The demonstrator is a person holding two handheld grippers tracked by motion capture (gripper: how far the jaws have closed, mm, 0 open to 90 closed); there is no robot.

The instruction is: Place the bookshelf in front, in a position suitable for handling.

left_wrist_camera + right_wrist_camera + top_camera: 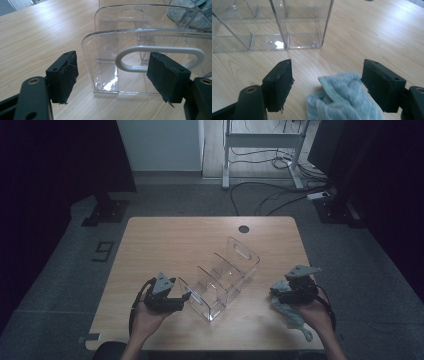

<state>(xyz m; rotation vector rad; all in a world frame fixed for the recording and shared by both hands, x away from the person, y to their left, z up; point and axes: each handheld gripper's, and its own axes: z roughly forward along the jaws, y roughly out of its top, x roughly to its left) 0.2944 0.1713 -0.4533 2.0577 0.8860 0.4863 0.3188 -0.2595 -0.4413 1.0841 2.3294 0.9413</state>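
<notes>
Dim floor and trailing cables lay beyond our wooden table [165,245]. Mid-table stood the clear acrylic organizer [222,277], our left gripper [167,296] just at its near end, jaws spread and empty. Our right gripper [295,287], also released, hung over the blue cloth [342,100]; possibly touching it. We feared nudging the light organizer, or snagging the cloth.
</notes>
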